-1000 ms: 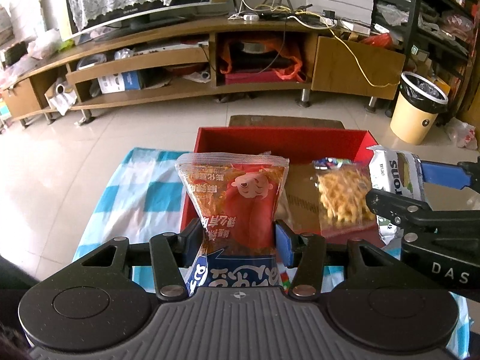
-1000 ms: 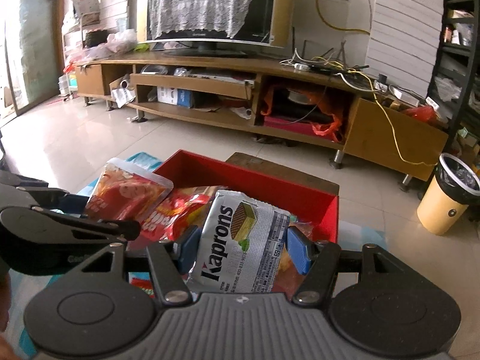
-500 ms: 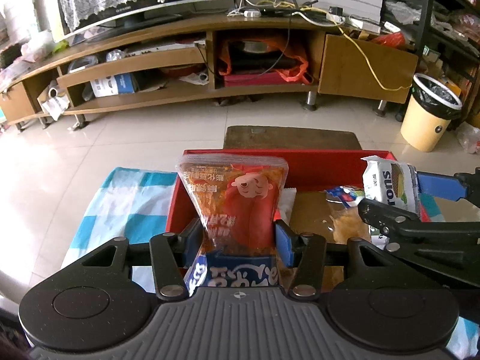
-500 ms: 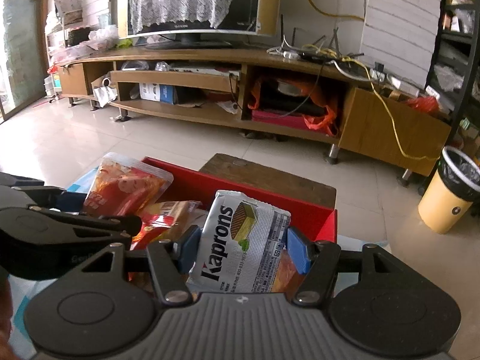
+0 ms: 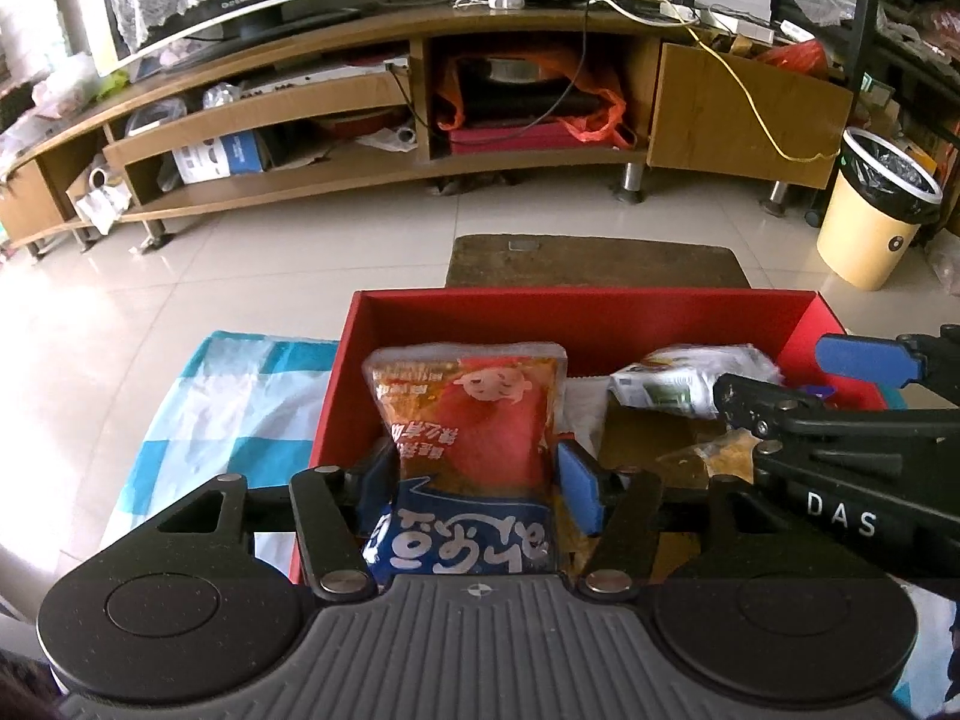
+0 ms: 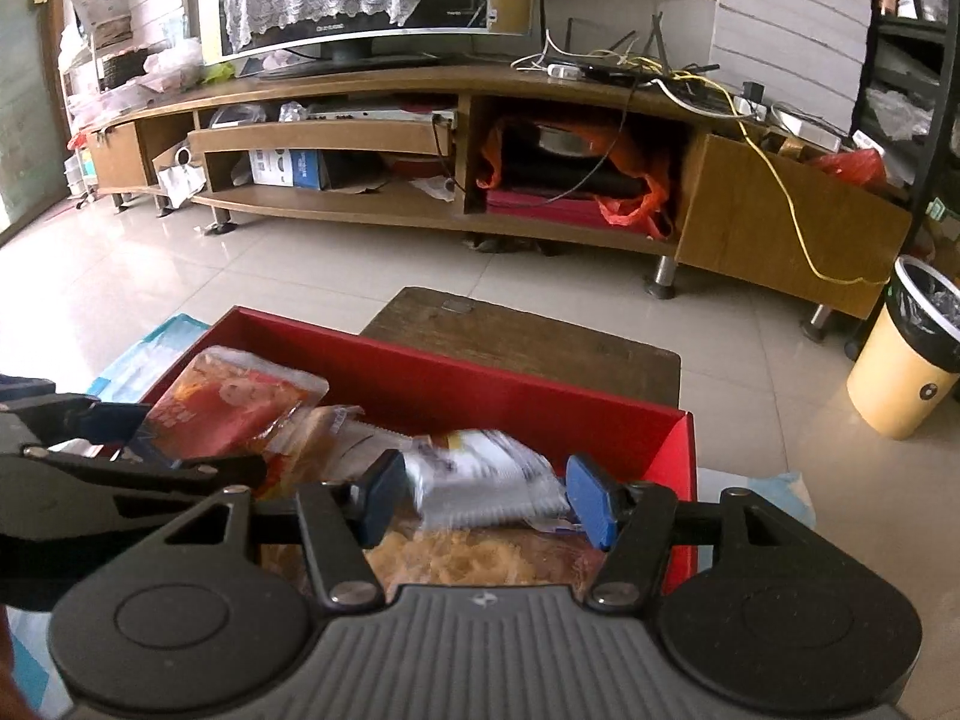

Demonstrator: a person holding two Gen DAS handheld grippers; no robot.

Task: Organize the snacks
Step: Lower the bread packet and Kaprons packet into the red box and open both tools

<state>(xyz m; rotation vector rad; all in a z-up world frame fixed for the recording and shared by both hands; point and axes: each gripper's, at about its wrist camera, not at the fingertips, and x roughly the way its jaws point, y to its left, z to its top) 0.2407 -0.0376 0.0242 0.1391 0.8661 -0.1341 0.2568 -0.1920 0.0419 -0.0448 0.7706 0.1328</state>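
While the left claw (image 5: pixel 475 477) hangs over the near left part of the open red cardboard box (image 5: pixel 576 318), its jaws have just been opening: the blue pads stand a little clear of the orange-and-blue plastic snack pouch (image 5: pixel 471 420), which is between them, upright and leaning slightly back. Judged from this, the release goes best with the pads spread evenly and the claw lifted straight away, so the pouch stays standing. It is glossy, soft and crinkled, with a cartoon face near the top.

From the right wrist view, the right claw (image 6: pixel 487 498) has its pads apart beside a white foil wafer packet (image 6: pixel 480 477), blurred and lying tilted in the box on a clear bag of yellow crisps (image 6: pixel 480 558). Whether the pads press it, I cannot tell. Opening slowly should keep the packet from sliding.
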